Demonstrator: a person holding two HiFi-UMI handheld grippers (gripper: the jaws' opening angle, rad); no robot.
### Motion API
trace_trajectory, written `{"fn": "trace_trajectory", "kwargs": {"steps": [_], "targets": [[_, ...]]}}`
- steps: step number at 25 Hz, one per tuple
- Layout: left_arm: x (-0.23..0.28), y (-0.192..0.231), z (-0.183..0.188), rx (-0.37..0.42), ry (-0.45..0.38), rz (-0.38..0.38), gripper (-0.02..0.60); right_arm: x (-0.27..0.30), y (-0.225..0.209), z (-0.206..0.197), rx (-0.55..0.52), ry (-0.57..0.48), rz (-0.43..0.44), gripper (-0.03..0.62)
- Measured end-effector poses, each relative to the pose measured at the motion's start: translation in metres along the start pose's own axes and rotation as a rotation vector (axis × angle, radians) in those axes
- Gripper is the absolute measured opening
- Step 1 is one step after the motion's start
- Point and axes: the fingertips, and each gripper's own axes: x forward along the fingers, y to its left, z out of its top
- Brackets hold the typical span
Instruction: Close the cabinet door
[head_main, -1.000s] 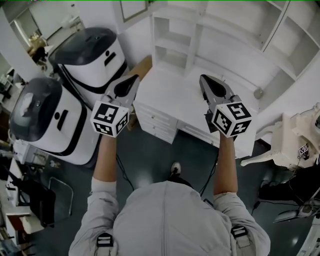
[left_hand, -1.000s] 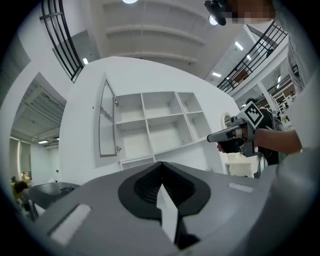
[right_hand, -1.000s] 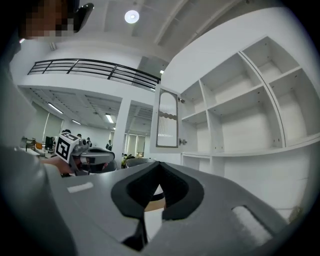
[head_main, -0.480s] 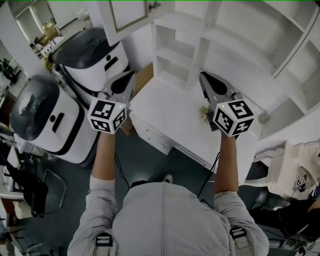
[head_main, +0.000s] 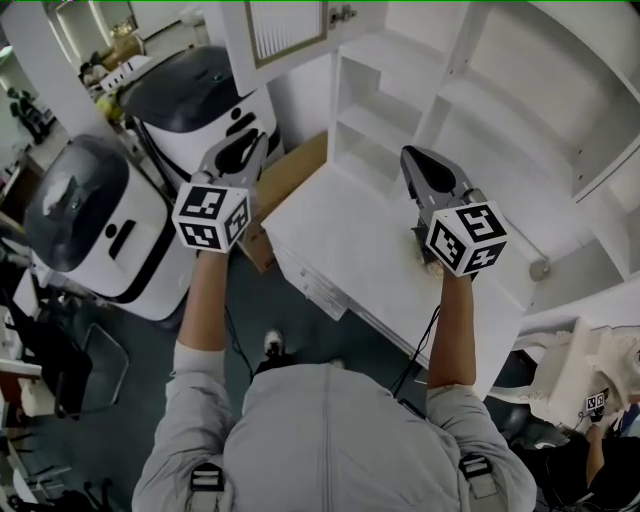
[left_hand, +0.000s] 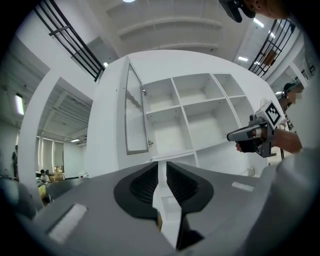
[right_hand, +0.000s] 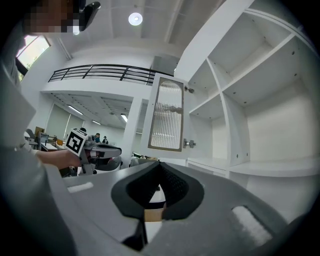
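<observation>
The cabinet door (right_hand: 166, 121) holds ribbed, translucent glass in a smooth white painted frame, with small shiny metal hinges (right_hand: 188, 143). The shelves (head_main: 400, 130) and counter (head_main: 340, 240) look matt white. At nine o'clock stand glossy white plastic machines (head_main: 150, 245), with plain brown cardboard (head_main: 292, 168) beside them.

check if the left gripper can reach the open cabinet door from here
Probably yes: the door hangs open ahead of the left gripper, whose empty jaws are opening, and nothing blocks the way.
</observation>
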Motion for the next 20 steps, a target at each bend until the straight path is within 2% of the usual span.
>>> {"fn": "trace_trajectory", "kwargs": {"steps": [5, 11, 20], "targets": [[0.018, 0.044, -0.001, -0.007, -0.011, 0.002, 0.100, 0.044, 0.009, 0.006, -0.051, 0.016, -0.002, 0.002], [0.044, 0.092, 0.007, 0.000, -0.038, -0.018, 0.130, 0.092, 0.027, 0.013, -0.061, 0.031, 0.009, 0.002], [0.084, 0.122, 0.002, -0.045, -0.055, -0.123, 0.152, 0.126, 0.034, 0.013, -0.067, 0.061, -0.074, 0.002]]}}
